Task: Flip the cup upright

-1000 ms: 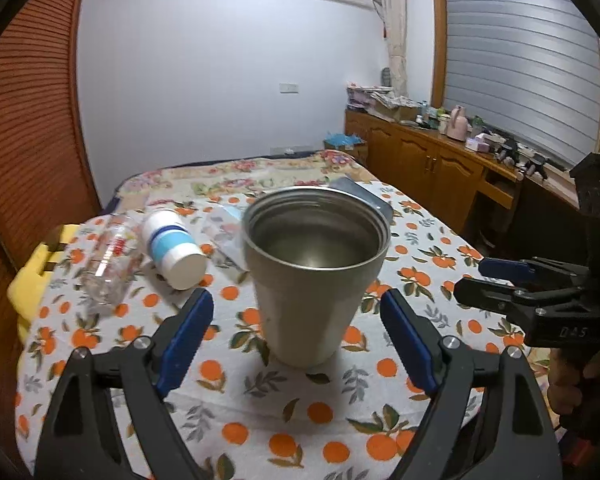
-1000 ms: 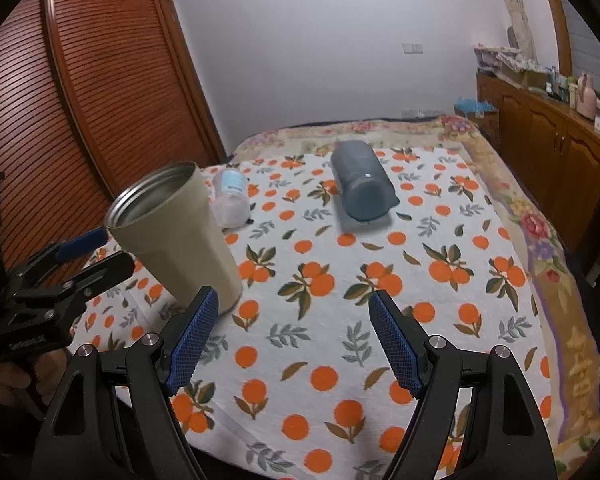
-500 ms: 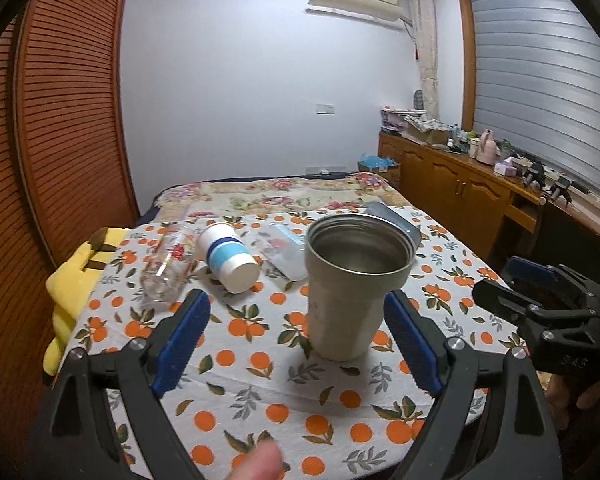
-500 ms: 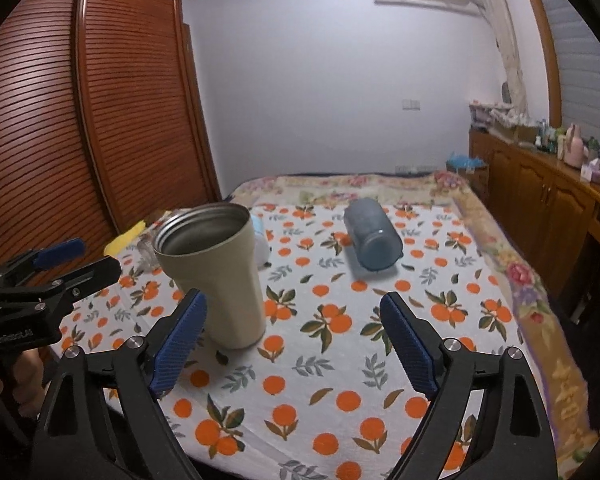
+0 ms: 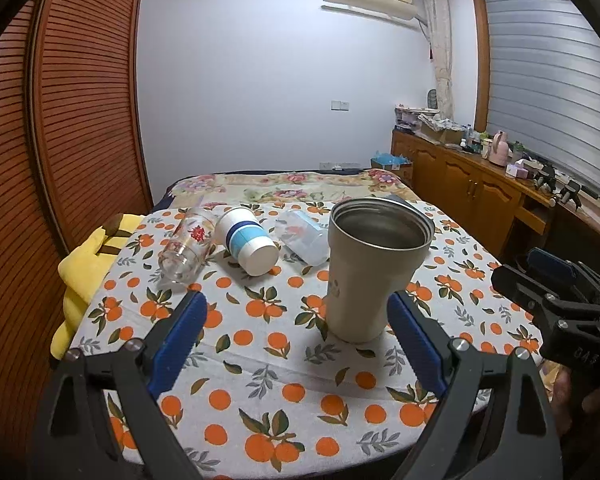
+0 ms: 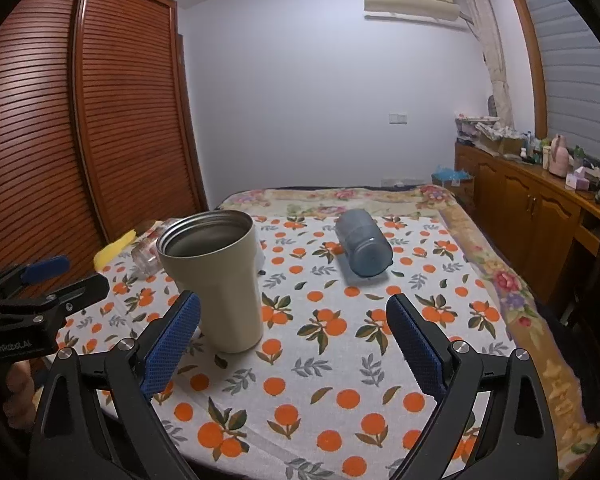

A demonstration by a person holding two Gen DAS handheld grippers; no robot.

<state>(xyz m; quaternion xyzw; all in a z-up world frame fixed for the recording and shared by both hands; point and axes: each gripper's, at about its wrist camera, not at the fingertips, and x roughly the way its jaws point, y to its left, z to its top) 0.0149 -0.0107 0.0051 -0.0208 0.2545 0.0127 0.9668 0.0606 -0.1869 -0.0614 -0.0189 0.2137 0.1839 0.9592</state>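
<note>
A beige steel tumbler (image 5: 374,268) stands upright, mouth up, on the orange-print tablecloth (image 5: 268,364); it also shows in the right wrist view (image 6: 220,280). My left gripper (image 5: 296,344) is open and empty, pulled back in front of the tumbler and apart from it. My right gripper (image 6: 294,340) is open and empty, near the table's front edge, with the tumbler just beyond its left finger. Each gripper shows at the edge of the other's view.
Lying on their sides behind the tumbler are a clear glass (image 5: 184,246), a white paper cup with blue bands (image 5: 246,242), a clear plastic cup (image 5: 304,236) and a blue-grey cup (image 6: 364,248). A yellow cloth (image 5: 84,264) hangs at the left edge. A wooden cabinet (image 6: 532,216) stands at the right.
Both grippers have drawn back and risen away from the tumbler, which stays upright on the table. The jaws stay open.
</note>
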